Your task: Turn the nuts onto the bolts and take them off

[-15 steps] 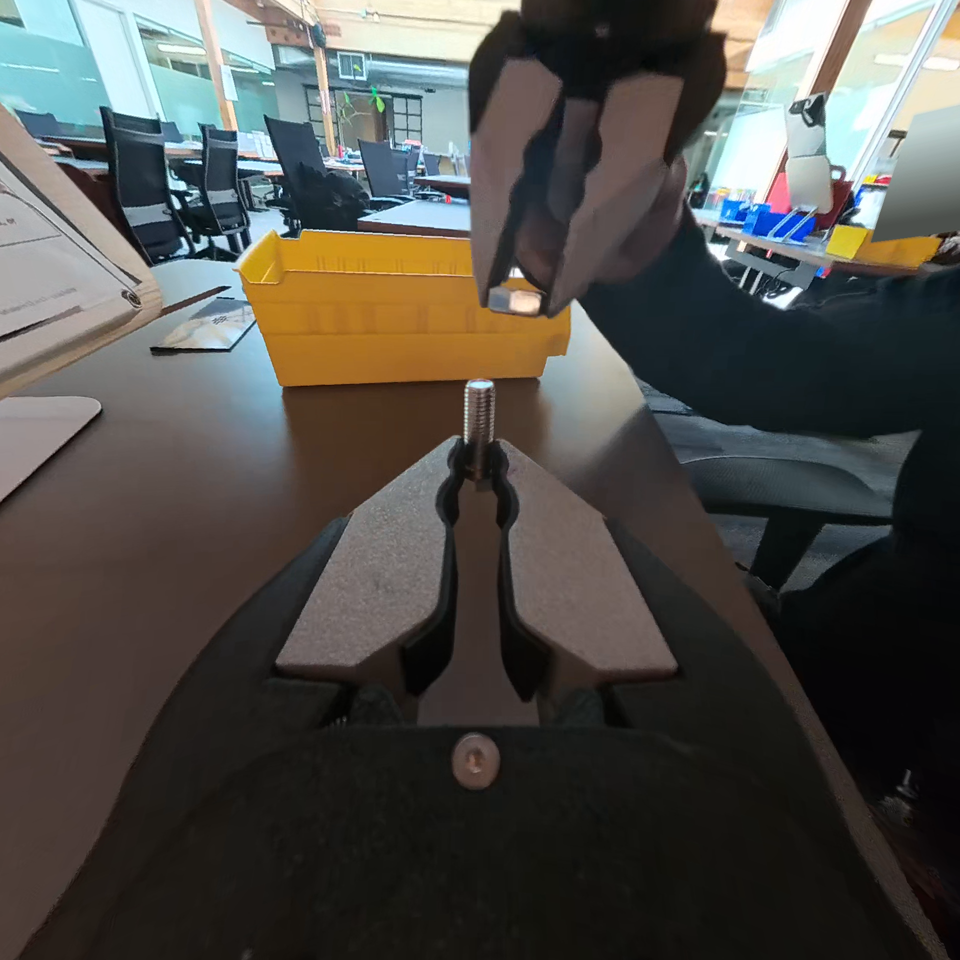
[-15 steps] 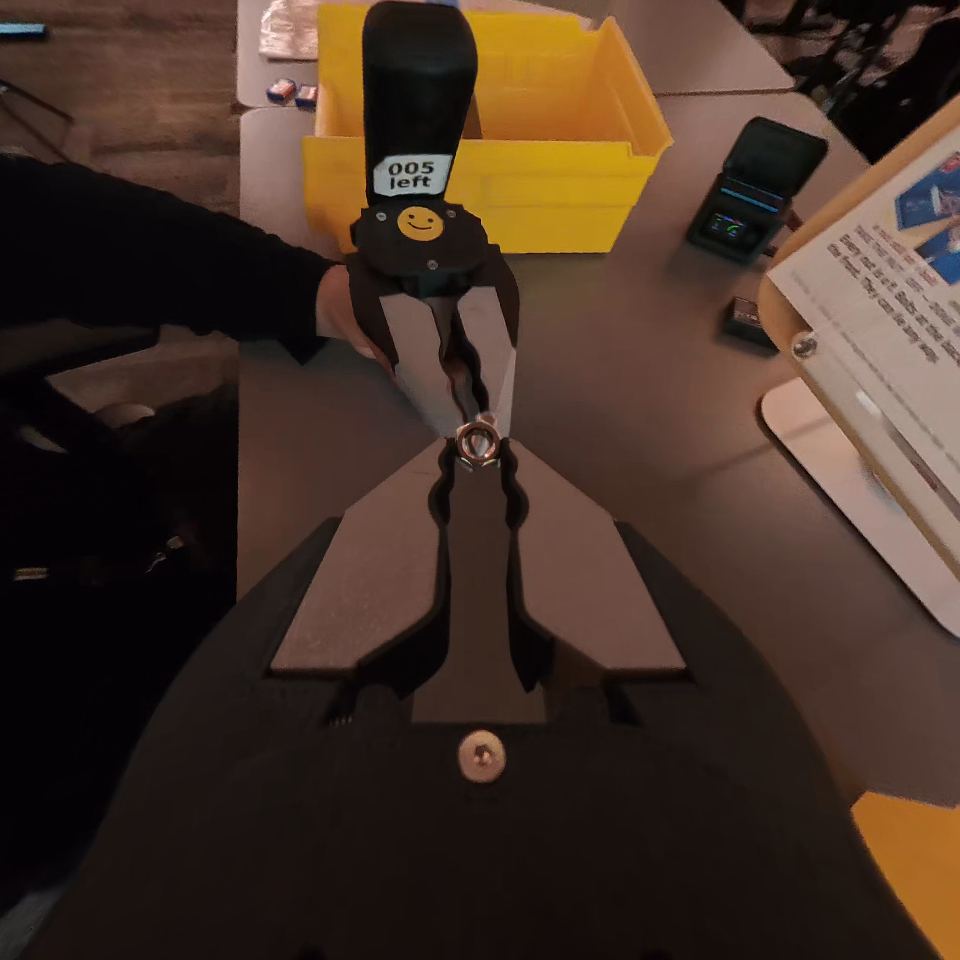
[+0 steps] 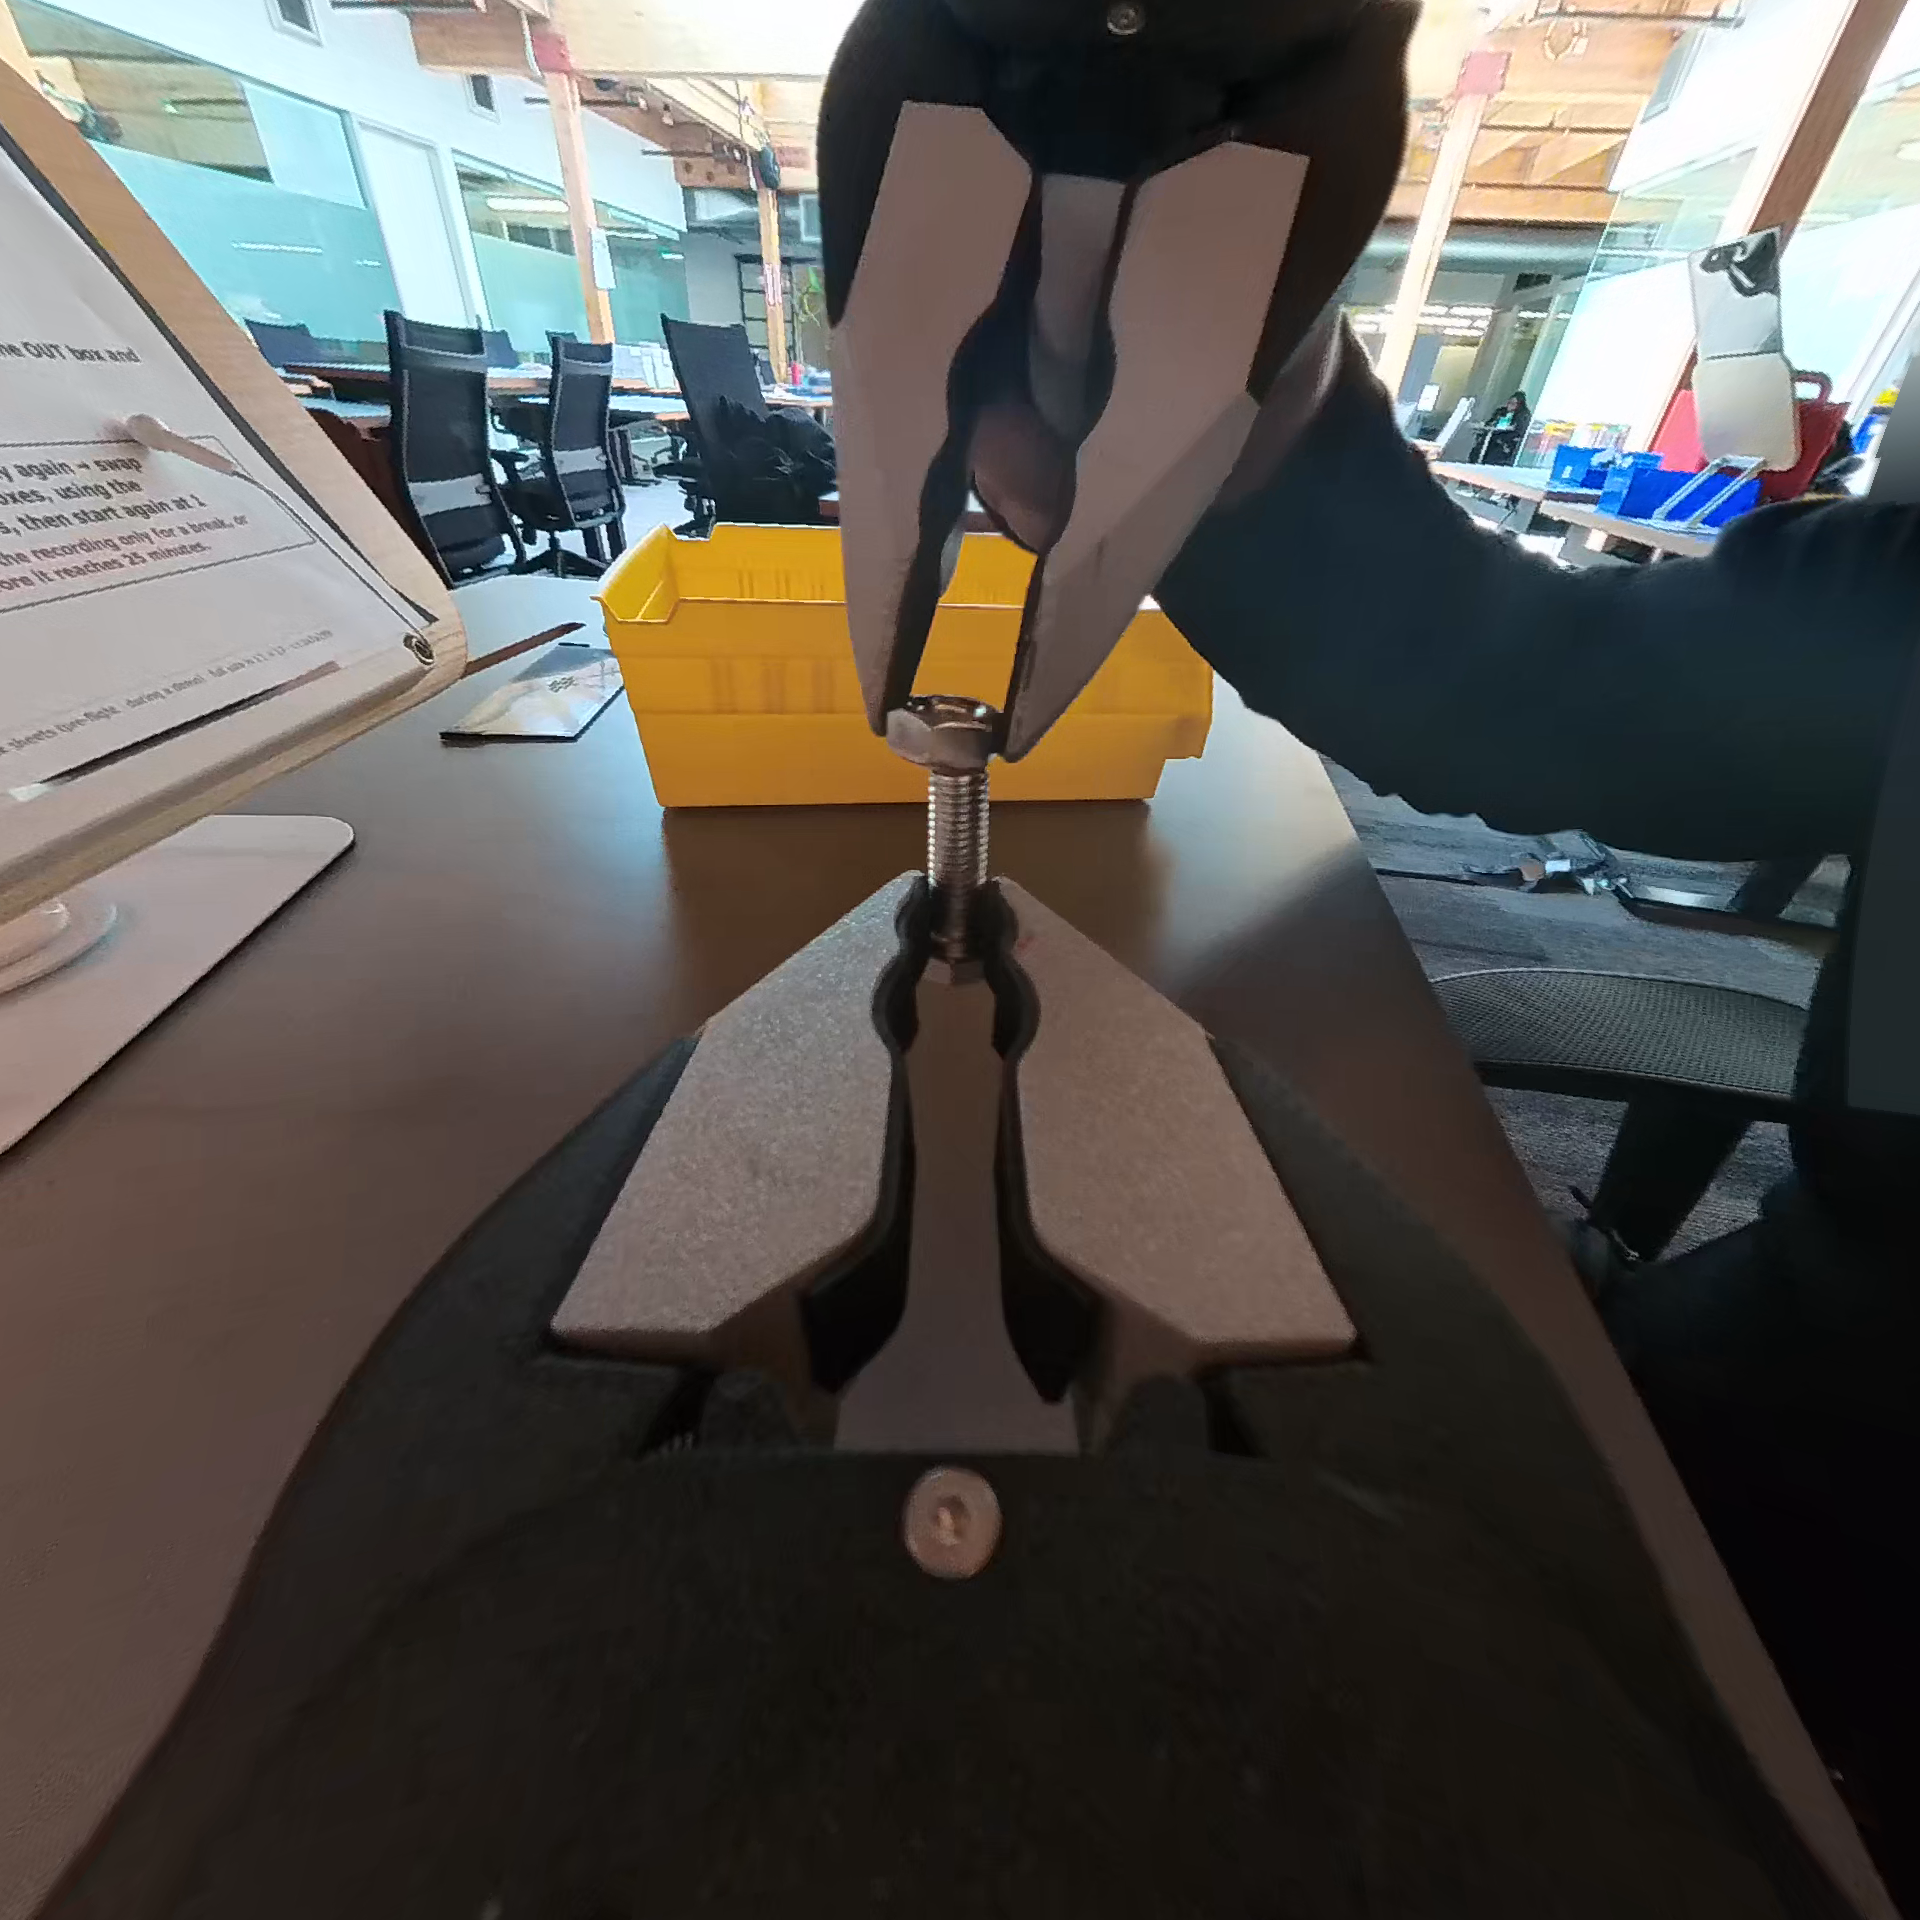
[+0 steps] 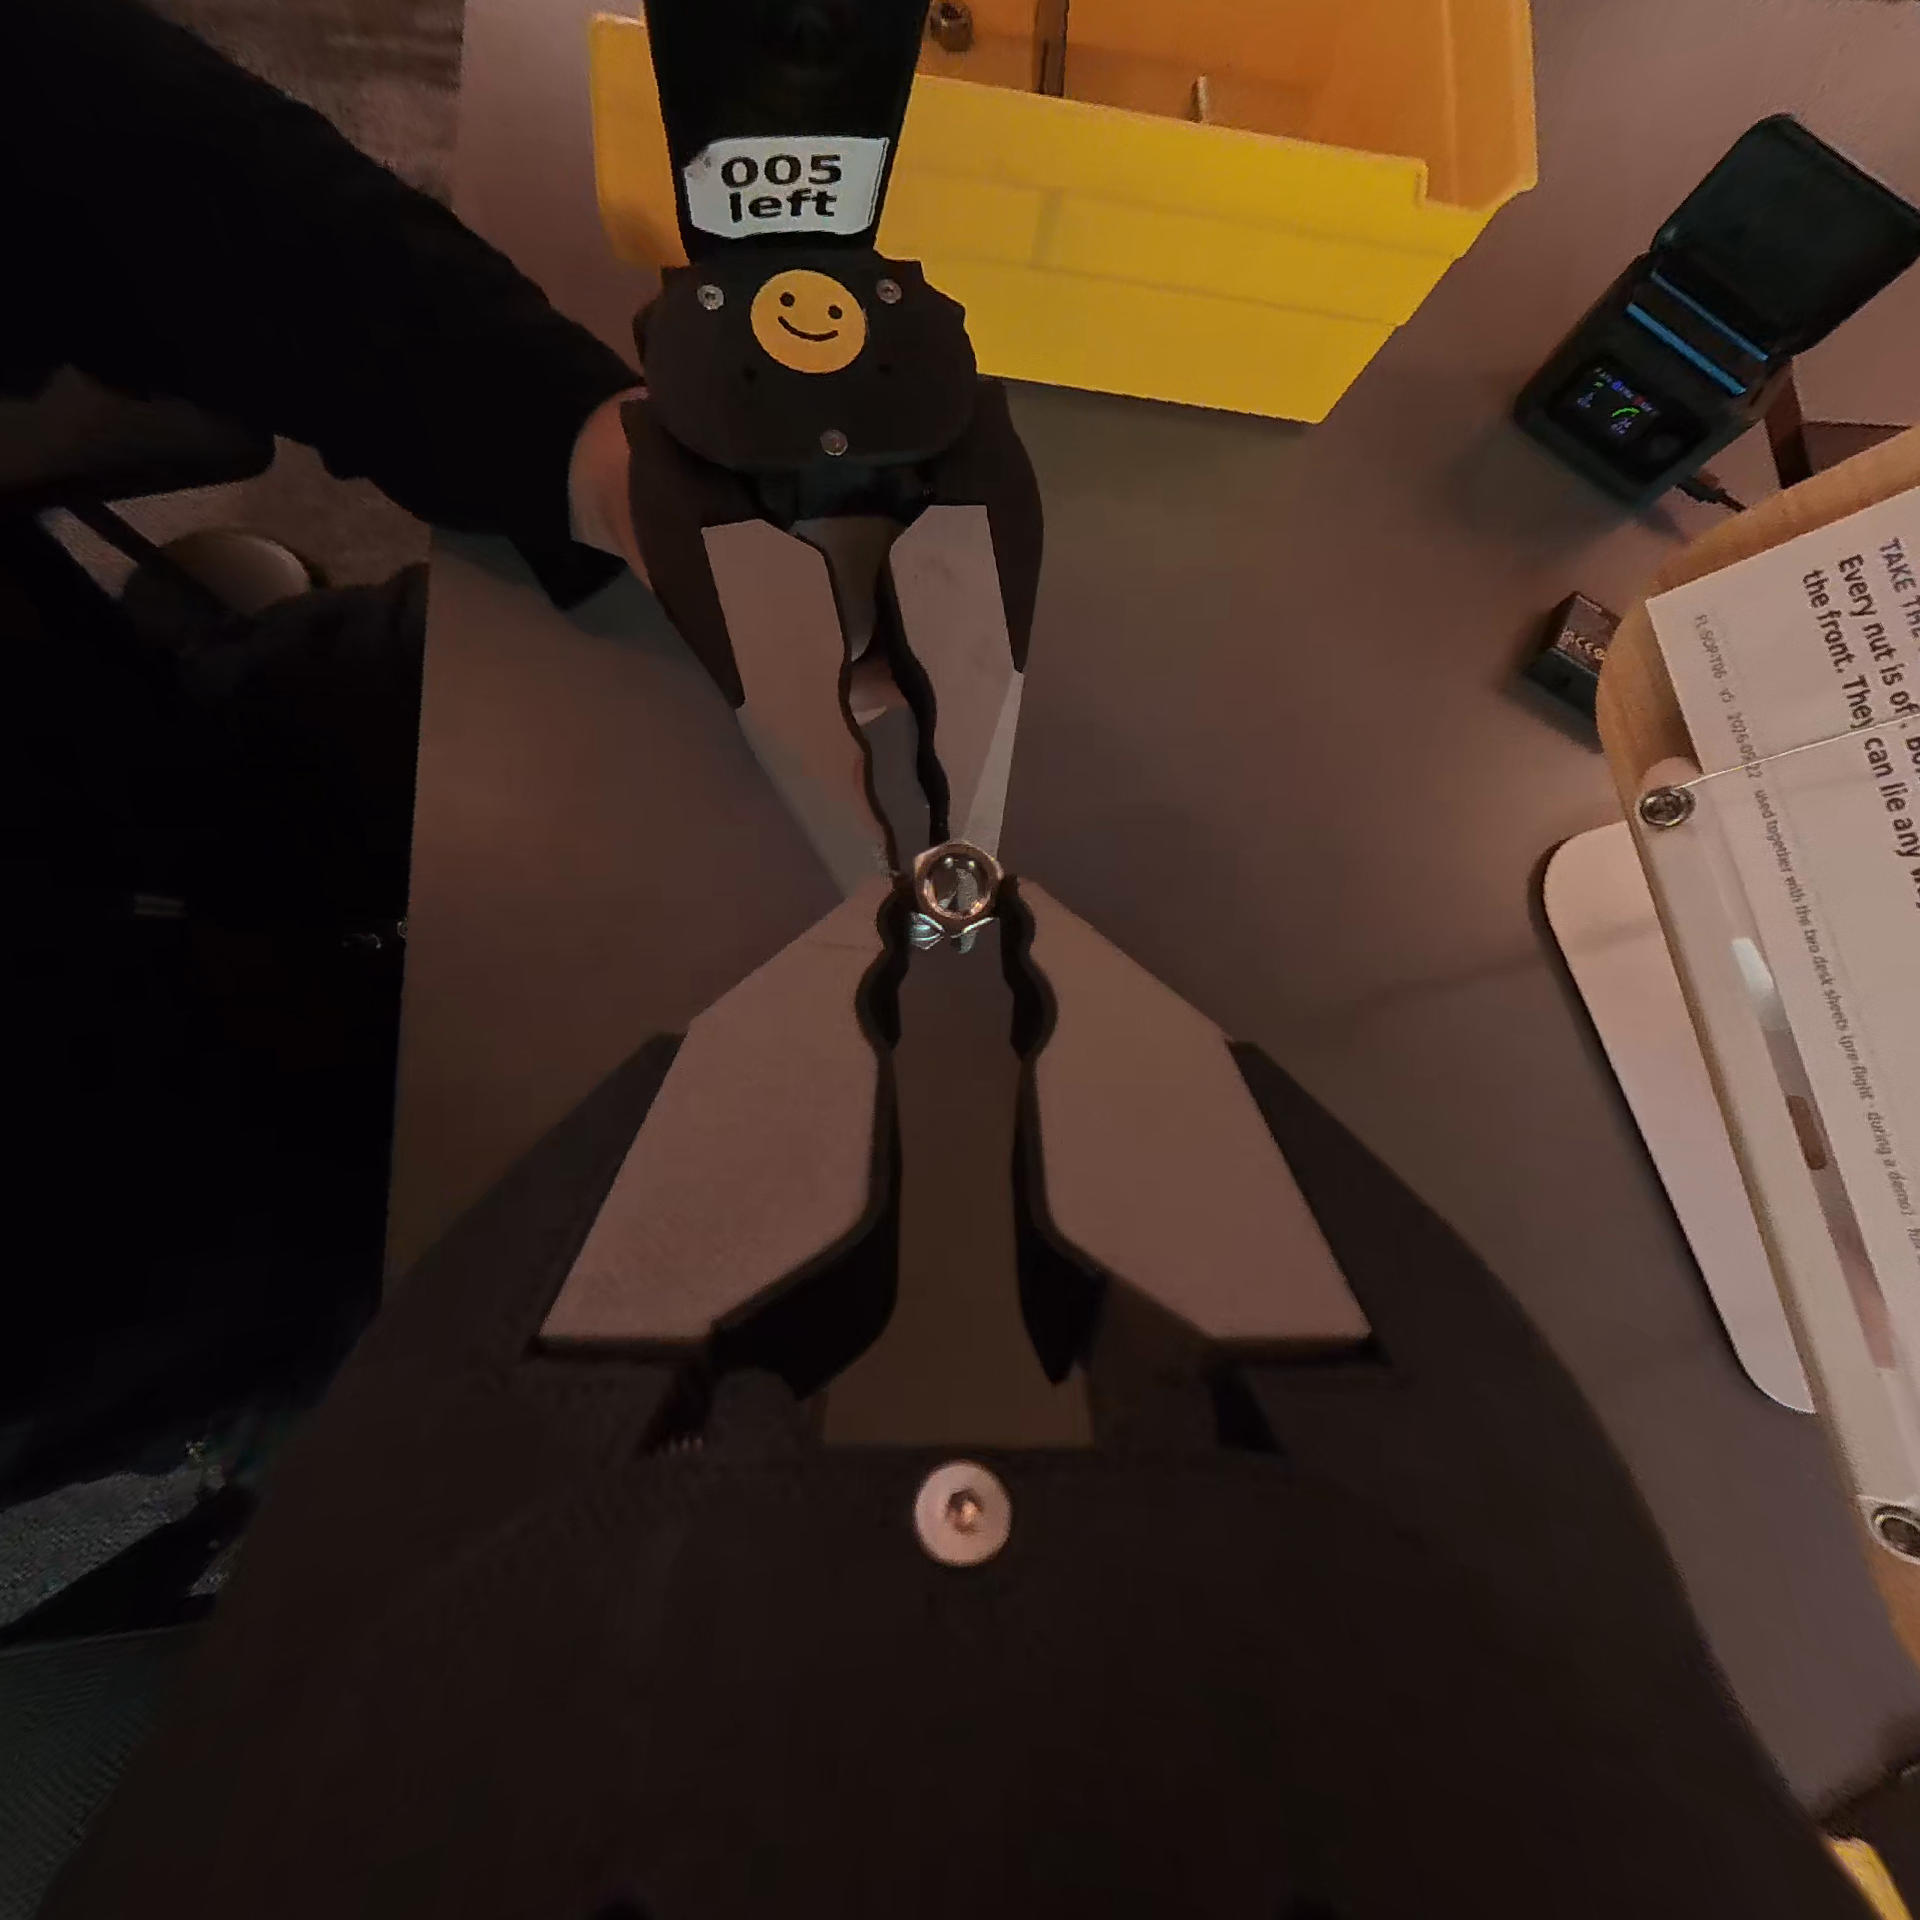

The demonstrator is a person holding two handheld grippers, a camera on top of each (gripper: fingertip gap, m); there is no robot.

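Above table [image 3: 436, 1039] | left claw [image 3: 954, 914] grips bolt [image 3: 954, 831] | right claw [image 3: 945, 722] pinches nut [image 3: 943, 727] | white label [image 4: 781, 187] on left claw

The nut [image 3: 943, 727] hid the bolt's [image 3: 954, 842] tip, and the yellow bin [image 4: 1195, 229] ran past the frame's top edge.

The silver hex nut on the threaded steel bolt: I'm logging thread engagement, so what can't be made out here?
- Left wrist view: where the silver hex nut meets the threaded steel bolt is covered by the nut; thread engagement cannot be told.
- Right wrist view: the nut hides the bolt shaft below.
- Left wrist view: the left gripper covers most of the bolt head.
- Right wrist view: the yellow plastic bin is cut off by the top edge; its small contents are unclear.
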